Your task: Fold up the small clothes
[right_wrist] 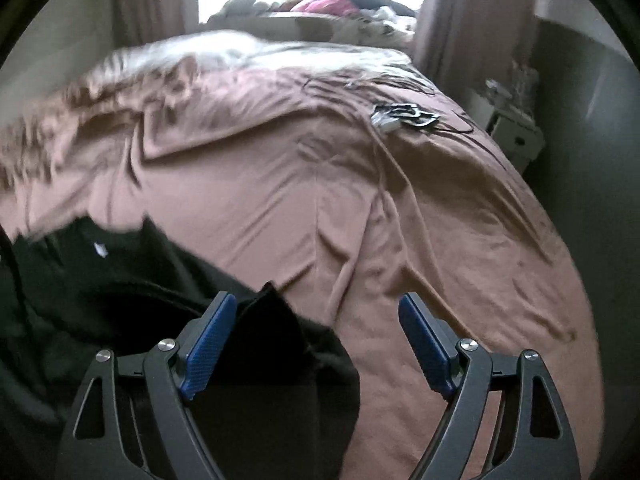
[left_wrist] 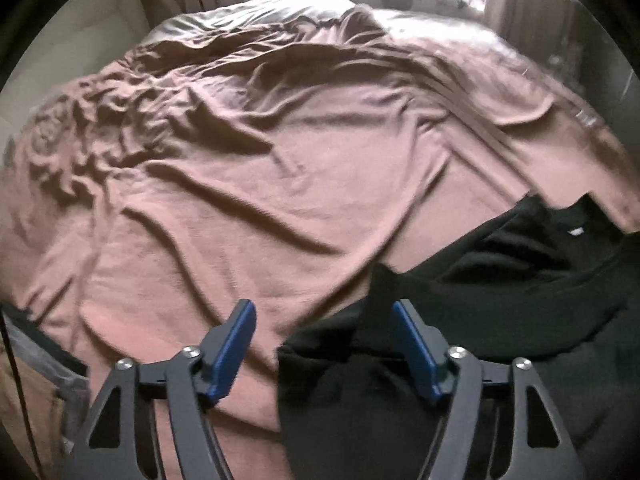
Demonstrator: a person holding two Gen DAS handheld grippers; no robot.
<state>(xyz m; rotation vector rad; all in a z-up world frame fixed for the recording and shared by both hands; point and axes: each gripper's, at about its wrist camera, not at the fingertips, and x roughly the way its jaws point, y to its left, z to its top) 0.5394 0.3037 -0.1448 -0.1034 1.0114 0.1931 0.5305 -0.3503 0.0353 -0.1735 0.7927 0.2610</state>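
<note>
A black garment (left_wrist: 500, 280) lies crumpled on the brown bedsheet (left_wrist: 260, 200), with a small white label (left_wrist: 576, 232) near its neck. My left gripper (left_wrist: 325, 332) hovers over the garment's left edge with its blue pads wide apart. A raised black corner sits between the jaws beside the right pad, and nothing is pinched. In the right wrist view the same black garment (right_wrist: 120, 292) fills the lower left. My right gripper (right_wrist: 318, 328) is open above its right edge. A peaked fold of cloth stands next to the left pad (right_wrist: 210, 344), and bare bedsheet (right_wrist: 360, 208) lies under the right pad.
Small dark and white items (right_wrist: 404, 118) rest on the far right part of the bed. A white box (right_wrist: 516, 136) stands on the floor beyond the bed's right edge. Curtains and a cluttered window sill (right_wrist: 320, 4) are behind the bed. A grey object (left_wrist: 48, 360) sits at the bed's lower left.
</note>
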